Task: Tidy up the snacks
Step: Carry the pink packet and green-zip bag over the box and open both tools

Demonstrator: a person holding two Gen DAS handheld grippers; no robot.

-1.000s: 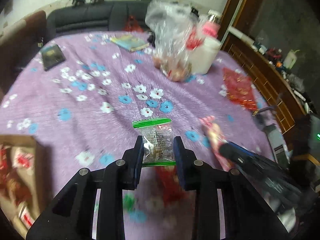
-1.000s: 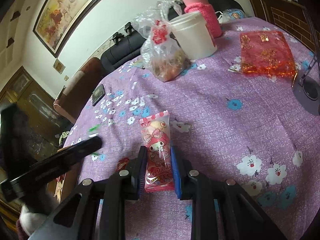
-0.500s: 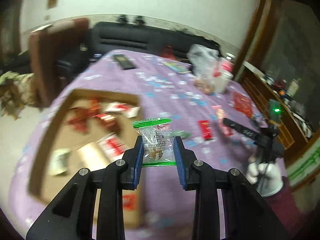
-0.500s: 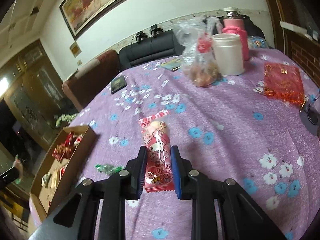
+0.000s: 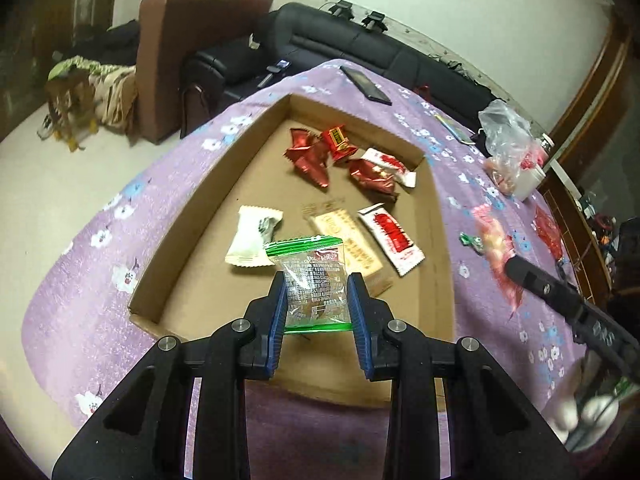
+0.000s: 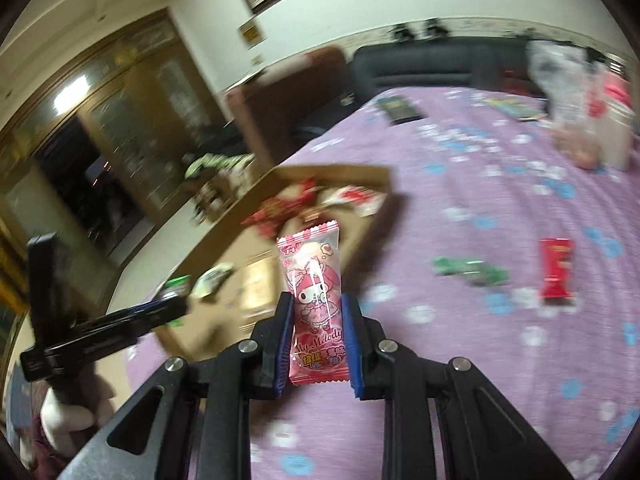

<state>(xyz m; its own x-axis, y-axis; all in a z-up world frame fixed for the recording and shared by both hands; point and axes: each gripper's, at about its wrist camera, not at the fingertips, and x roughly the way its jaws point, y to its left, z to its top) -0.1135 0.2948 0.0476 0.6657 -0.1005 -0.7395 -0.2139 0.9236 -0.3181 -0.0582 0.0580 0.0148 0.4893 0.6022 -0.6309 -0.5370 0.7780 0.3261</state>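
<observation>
My left gripper point(image 5: 318, 294) is shut on a clear snack packet with green edges point(image 5: 314, 280) and holds it above the near end of an open cardboard box point(image 5: 200, 196). The box holds several red, white and beige snack packets. My right gripper point(image 6: 314, 312) is shut on a pink My Melody candy packet point(image 6: 316, 300), held over the purple flowered tablecloth just right of the box point(image 6: 372, 240). The right gripper also shows in the left wrist view point(image 5: 516, 268), and the left gripper in the right wrist view point(image 6: 172, 304).
A red snack point(image 6: 556, 270) and a green candy point(image 6: 468, 270) lie on the cloth right of the box. A plastic bag point(image 5: 508, 136), a white tub and a dark phone point(image 5: 366, 84) sit at the far side. Sofas stand beyond the table's edge.
Both grippers have swung left with their packets. The left one has come over the cardboard box; the right one now faces the box from its right side.
</observation>
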